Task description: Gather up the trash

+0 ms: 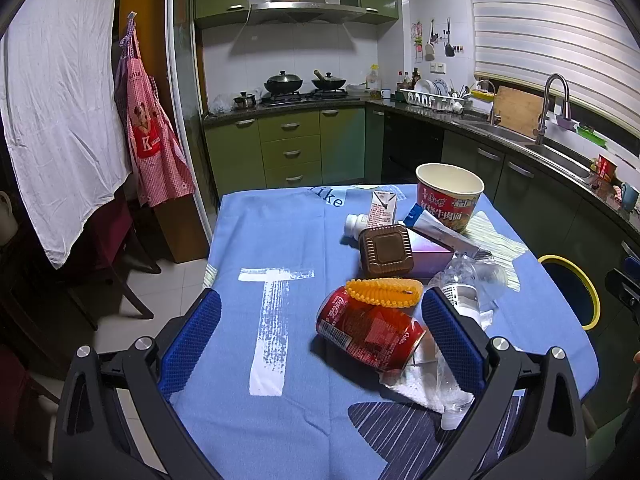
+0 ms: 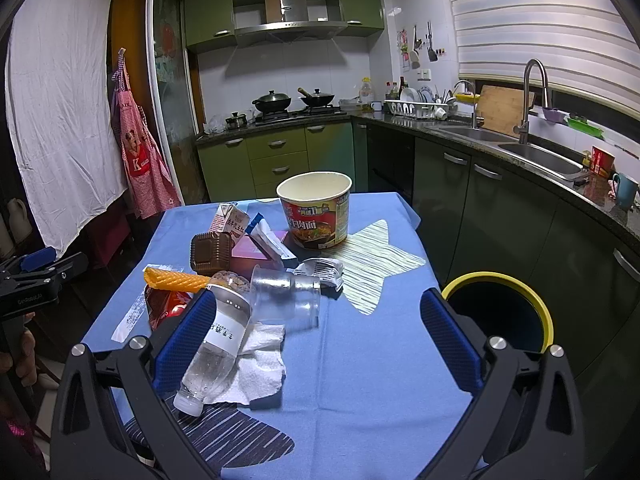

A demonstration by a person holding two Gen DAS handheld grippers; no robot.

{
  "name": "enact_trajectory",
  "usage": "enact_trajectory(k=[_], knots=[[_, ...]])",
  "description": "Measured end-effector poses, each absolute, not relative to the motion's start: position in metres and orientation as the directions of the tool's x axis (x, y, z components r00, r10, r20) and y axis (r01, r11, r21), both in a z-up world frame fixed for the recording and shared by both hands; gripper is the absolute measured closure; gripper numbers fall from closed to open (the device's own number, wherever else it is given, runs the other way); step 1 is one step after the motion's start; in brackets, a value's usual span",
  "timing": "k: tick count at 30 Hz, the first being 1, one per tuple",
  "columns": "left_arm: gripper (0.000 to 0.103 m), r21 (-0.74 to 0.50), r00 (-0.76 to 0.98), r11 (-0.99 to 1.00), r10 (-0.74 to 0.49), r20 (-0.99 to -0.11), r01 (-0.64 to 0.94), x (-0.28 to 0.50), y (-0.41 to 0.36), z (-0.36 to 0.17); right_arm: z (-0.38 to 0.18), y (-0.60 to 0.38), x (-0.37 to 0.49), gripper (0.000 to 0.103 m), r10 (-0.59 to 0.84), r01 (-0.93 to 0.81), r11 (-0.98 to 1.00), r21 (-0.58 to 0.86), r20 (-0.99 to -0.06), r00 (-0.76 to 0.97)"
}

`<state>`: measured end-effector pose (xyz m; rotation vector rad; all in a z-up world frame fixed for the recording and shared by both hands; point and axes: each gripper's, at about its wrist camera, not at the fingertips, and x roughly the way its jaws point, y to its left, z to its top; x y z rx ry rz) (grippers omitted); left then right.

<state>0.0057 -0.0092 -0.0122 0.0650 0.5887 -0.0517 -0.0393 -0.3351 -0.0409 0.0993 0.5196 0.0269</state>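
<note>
We are looking across a small table draped in a blue cloth printed with a white letter T and a pale striped star, standing in a kitchen with green cabinets. We are holding our left gripper spread wide and released, gripping nothing, its blue pads sitting either side of a red cola can that is lying on its side. Just behind the can a yellow ridged wrapper is lying, and behind that a brown square plastic tray.

We are holding our right gripper open as well, hovering over bare cloth. A clear water bottle is lying beside its left pad, resting on a crumpled white paper towel, with a clear plastic cup tipped over next to it. Farther back an empty instant noodle bowl is standing upright, a small milk carton is leaning near it, and a pink box is lying between them.

Off the table's right edge a dark bin with a yellow rim is standing on the floor, just beside the right pad in the right wrist view.

Around the room, two woks are sitting on a gas stove under a steel range hood. A sink with a tall faucet is running along the right counter under white blinds. On the left a pink checked apron is hanging beside a white sheet.
</note>
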Motion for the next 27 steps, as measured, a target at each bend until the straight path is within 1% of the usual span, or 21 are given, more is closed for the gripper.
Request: enact_trajectory(k=[21, 25, 27], knots=[[0.004, 0.056, 0.824, 0.995, -0.034, -0.565, 0.079, 0.009, -0.014, -0.016, -0.043, -0.335, -0.038, 0.006, 0.05, 0.0, 0.995, 0.099, -0.499, 0.865], [0.004, 0.053, 0.818, 0.994, -0.047, -0.574, 0.094, 0.028, -0.012, -0.012, -0.036, -0.34, -0.023, 0.006, 0.036, -0.004, 0.998, 0.064, -0.504, 0.863], [0.004, 0.04, 0.814, 0.994, -0.062, -0.577, 0.104, 0.047, -0.008, -0.006, -0.023, -0.35, -0.004, 0.006, 0.064, -0.02, 0.996, 0.091, -0.513, 0.856]])
